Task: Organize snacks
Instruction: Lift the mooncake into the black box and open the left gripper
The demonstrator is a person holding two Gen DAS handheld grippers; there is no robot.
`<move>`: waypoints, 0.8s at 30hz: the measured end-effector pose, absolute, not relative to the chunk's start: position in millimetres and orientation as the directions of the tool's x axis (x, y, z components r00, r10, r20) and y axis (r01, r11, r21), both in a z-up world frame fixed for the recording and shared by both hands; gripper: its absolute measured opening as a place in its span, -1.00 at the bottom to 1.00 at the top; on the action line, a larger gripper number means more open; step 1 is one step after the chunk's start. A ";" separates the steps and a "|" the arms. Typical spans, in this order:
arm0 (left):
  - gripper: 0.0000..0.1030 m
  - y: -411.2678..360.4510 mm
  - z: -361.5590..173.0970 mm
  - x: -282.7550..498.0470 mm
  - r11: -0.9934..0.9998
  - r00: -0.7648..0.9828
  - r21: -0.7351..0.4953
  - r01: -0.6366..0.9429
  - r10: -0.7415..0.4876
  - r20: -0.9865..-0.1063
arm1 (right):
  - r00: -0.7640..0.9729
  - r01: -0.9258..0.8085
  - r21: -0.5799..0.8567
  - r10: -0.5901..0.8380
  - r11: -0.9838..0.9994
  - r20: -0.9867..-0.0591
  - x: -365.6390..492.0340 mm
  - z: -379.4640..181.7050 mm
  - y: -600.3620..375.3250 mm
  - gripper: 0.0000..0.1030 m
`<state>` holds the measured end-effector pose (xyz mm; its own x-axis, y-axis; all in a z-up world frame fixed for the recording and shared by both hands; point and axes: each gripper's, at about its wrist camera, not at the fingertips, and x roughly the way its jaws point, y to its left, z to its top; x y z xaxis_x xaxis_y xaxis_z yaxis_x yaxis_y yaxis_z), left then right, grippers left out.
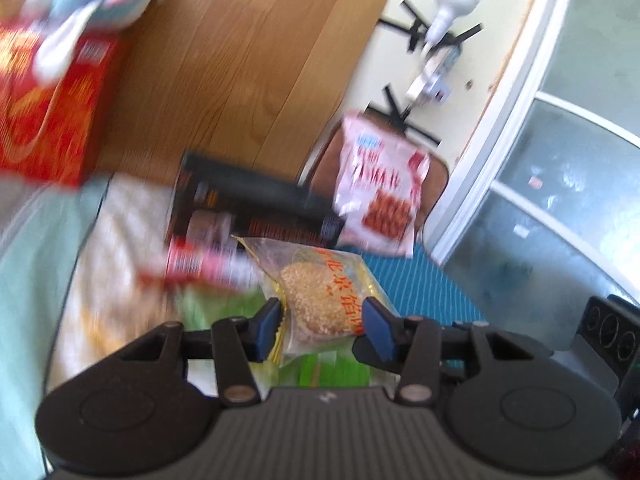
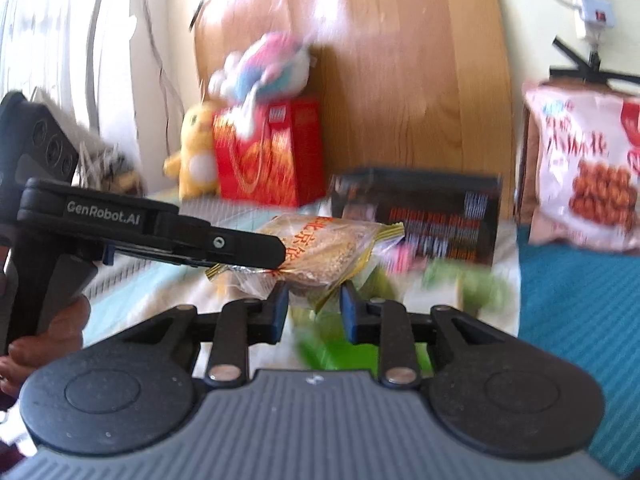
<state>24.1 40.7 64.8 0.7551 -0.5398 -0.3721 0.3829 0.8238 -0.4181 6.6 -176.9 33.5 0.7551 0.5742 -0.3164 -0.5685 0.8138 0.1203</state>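
A sesame cake in a clear yellow-edged wrapper (image 1: pixel 320 300) is held in my left gripper (image 1: pixel 322 322), whose blue pads press its two sides. In the right wrist view the same cake (image 2: pixel 320 252) hangs off the bed, held by the left gripper's fingers (image 2: pixel 240 246) from the left. My right gripper (image 2: pixel 314 306) sits just below the cake, its jaws partly open and holding nothing. A pink-white snack bag (image 1: pixel 376 184) (image 2: pixel 588 168) leans against the wall. A black snack box (image 1: pixel 252 204) (image 2: pixel 416 208) stands behind the cake. Green packets (image 2: pixel 352 344) lie below.
A red box (image 2: pixel 268 152) (image 1: pixel 52 108) with a pastel plush toy (image 2: pixel 264 68) on top stands against the wooden headboard (image 1: pixel 248 60). A yellow plush (image 2: pixel 194 152) sits left of the red box. A teal mat (image 2: pixel 580 320) covers the bed at right. A glass door (image 1: pixel 560 200) stands right.
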 end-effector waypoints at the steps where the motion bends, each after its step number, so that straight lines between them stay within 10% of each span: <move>1: -0.13 38.6 72.5 34.1 0.826 0.758 -0.408 0.390 -0.539 -0.367 | 0.766 -0.558 0.124 0.567 0.820 -0.303 18.1 40.8 -178.3 -0.41; 13: 0.03 -0.8 74.1 193.5 0.872 0.758 -0.357 0.335 -0.475 -0.447 | 0.859 -0.372 0.090 0.379 0.924 -0.345 155.3 44.1 -185.0 -0.32; 24: 0.25 89.1 37.5 124.2 0.843 0.810 -0.493 0.214 -0.436 -0.393 | 0.781 -0.352 0.358 0.483 0.865 -0.396 119.4 14.9 -224.5 -0.26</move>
